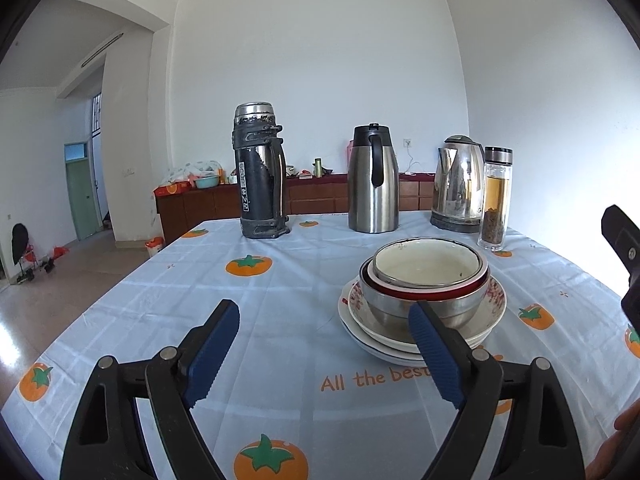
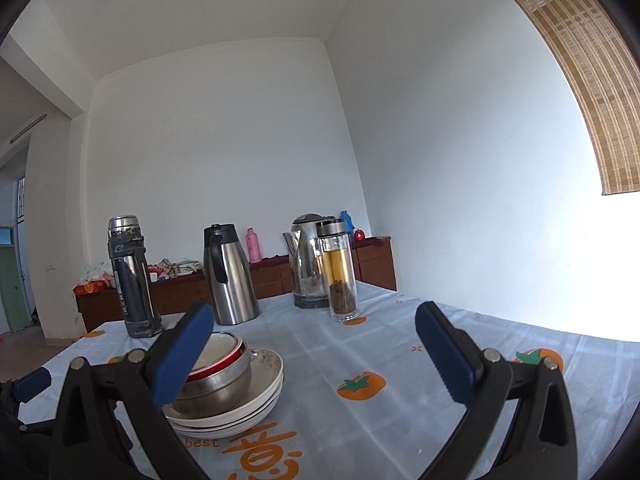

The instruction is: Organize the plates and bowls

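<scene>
A stack of dishes stands on the table: white plates point(image 1: 384, 350) at the bottom, a steel bowl point(image 1: 404, 308) on them, a red-rimmed bowl point(image 1: 436, 290) nested in it, and a cream bowl point(image 1: 428, 266) on top. My left gripper point(image 1: 326, 354) is open, with nothing between its blue pads point(image 1: 214, 354); its right pad stands just in front of the stack. From the right wrist the plates point(image 2: 256, 394) and steel bowl point(image 2: 224, 380) sit at lower left, partly behind the left pad. My right gripper point(image 2: 316, 358) is open and empty, to the right of the stack.
Along the table's far side stand a black flask point(image 1: 260, 172), a steel jug point(image 1: 374, 178), an electric kettle point(image 1: 458, 184) and a glass tea bottle point(image 1: 496, 200). The tablecloth point(image 1: 256, 320) bears orange fruit prints. The right gripper's frame point(image 1: 624, 248) shows at the right edge.
</scene>
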The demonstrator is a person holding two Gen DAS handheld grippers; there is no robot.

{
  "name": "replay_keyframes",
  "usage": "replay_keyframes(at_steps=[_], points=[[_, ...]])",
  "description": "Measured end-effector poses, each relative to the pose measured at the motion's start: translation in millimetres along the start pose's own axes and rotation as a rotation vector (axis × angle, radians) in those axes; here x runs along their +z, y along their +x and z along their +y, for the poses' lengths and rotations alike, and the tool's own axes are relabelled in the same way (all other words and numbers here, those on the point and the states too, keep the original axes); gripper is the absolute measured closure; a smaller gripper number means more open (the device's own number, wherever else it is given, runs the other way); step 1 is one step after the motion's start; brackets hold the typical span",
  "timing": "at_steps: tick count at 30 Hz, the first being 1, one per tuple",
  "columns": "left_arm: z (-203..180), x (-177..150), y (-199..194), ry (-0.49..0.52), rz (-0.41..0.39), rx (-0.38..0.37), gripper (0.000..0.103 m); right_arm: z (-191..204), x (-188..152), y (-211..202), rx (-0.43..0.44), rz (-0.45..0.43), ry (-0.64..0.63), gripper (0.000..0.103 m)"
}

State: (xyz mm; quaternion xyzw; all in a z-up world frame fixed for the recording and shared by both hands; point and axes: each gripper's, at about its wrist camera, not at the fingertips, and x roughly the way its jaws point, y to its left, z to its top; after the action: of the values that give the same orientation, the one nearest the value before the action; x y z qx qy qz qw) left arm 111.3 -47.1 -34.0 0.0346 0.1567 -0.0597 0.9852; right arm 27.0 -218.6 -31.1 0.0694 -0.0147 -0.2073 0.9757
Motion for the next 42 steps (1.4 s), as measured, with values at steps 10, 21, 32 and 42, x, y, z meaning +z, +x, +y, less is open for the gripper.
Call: replay_keyframes(at_steps=[10,21,32,42], points=[[3.2,1.2,-1.3,-0.021,-0.001,-0.003,0.014,0.4,0.3,-1.4,-0.009,-0.01,0.002,0.0],[3.0,1.3,-1.2,-0.021,0.0,0.001,0.014,-1.2,0.1,-1.8,-0.01,-0.005,0.01,0.0],[2.7,1.3,-0.6,-0.016,-0.003,0.002,0.014,-0.8,0.4,-2.0,-0.009,-0.007,0.01,0.0],[8.6,1.9,0.1,-0.044,0.007,0.006,0.014,0.2,0.6,-2.8,-0.008,-0.004,0.006,0.0]])
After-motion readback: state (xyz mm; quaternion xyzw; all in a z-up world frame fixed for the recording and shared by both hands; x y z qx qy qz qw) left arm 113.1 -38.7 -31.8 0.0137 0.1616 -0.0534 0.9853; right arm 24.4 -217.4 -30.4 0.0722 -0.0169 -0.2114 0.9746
